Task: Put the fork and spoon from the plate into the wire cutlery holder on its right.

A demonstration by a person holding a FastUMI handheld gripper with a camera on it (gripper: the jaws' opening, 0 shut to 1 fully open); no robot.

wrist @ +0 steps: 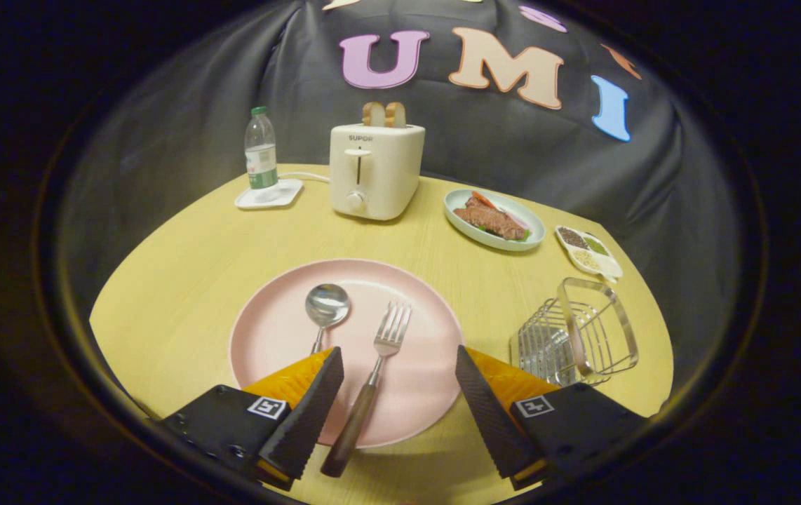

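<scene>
**Jaws spread wide over the plate, fork handle between them**

The gripper (399, 382) hung above the near edge of the pink plate (281, 330) with its jaws wide apart and holding nothing. The fork (377, 372) lay on the plate between the fingers, tines pointing toward 12 o'clock and its dark wooden handle running back toward 6 o'clock, past the plate's rim and onto the table (183, 280). The handle sat closer to the left finger than to the right, and touched neither. The spoon (325, 308) lay just beside the fork at its 9 o'clock, bowl up toward 12 o'clock; the lower part of its handle was hidden behind the left finger.

The wire cutlery holder (576, 337) stood on the table at the plate's 3 o'clock, just beyond the right finger and clear of the plate's edge. It held no cutlery.

Farther off, at 12 o'clock from the plate, stood a cream toaster (374, 172) with two slices of bread (384, 113) sticking out of its slots. At its 9 o'clock a plastic bottle (260, 149) stood on a small white tray (268, 195). At the toaster's 3 o'clock lay an oval dish of food (493, 219), and beside that a divided condiment dish (588, 251).
</scene>
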